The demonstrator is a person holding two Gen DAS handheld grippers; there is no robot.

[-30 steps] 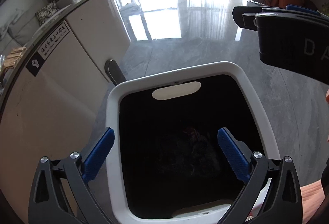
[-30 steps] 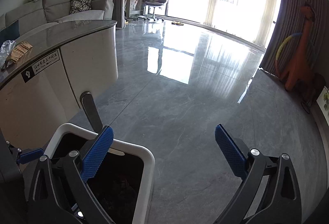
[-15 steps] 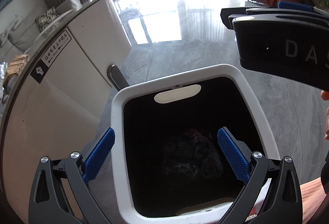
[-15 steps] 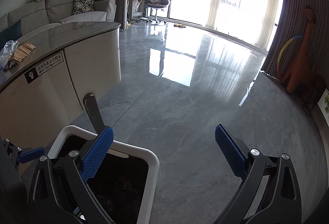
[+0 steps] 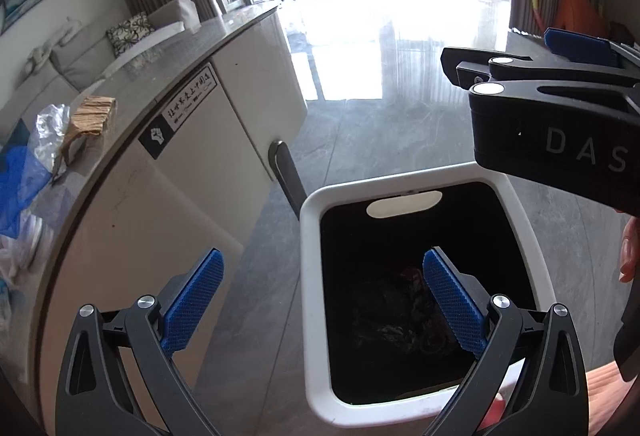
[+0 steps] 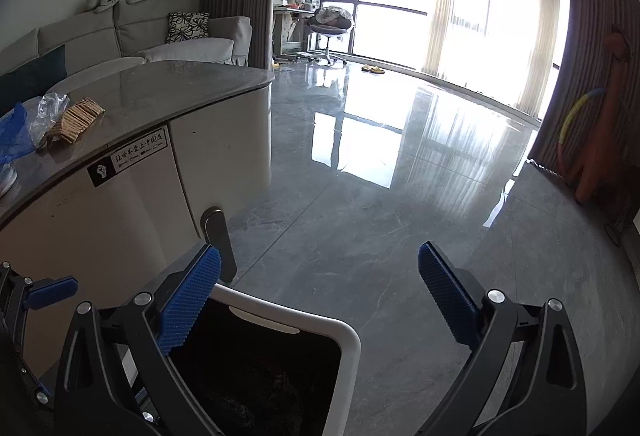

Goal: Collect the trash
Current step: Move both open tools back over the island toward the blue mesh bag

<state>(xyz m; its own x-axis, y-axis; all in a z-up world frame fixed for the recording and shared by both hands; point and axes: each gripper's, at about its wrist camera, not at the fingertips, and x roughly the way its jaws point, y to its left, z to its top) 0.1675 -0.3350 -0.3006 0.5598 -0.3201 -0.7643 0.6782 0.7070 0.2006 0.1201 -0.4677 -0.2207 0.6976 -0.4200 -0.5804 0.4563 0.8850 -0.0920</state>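
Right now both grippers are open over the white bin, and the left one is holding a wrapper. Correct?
Not quite. The left gripper holds nothing: its blue pads stand wide apart with only the floor and the white bin between them, as the left wrist view shows. The rest stands: the right gripper is open too, above the bin's far corner. The wrappers lie on the counter.

The left wrist view looks steeply down, close above the white-rimmed black-lined bin [image 5: 400, 196] at 5 o'clock. The right wrist view faces level across the glossy grey floor [image 6: 360, 196]; both share the bin [image 6: 320, 320] and the curved grey-topped white counter [image 5: 192, 164] [image 6: 180, 92] at 9 o'clock.
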